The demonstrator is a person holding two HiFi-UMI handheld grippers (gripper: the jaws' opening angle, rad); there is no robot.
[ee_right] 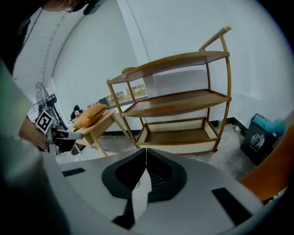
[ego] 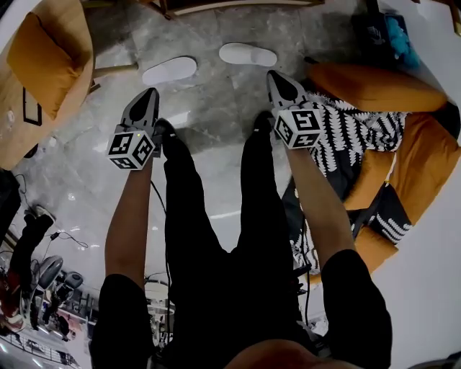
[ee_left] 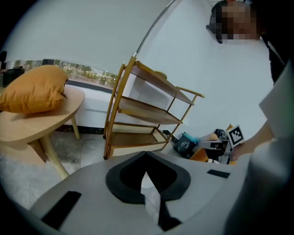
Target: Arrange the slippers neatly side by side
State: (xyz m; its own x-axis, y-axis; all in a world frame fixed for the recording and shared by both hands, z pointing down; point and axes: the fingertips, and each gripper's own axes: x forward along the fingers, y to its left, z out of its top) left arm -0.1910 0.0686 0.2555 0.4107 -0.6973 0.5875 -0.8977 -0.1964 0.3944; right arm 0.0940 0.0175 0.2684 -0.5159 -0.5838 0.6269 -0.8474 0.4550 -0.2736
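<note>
Grey marbled floor, white slippers apart, wooden shelf.

White slippers, grey veined floor, orange cushion, light wood table, black-and-white patterned throw, black trousers

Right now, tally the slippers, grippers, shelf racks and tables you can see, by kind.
White fabric slippers: 2
Grey two-jaw grippers, both shut and empty: 2
Three-tier wooden shelf rack: 1
Round light-wood table: 1
Total: 6
</note>
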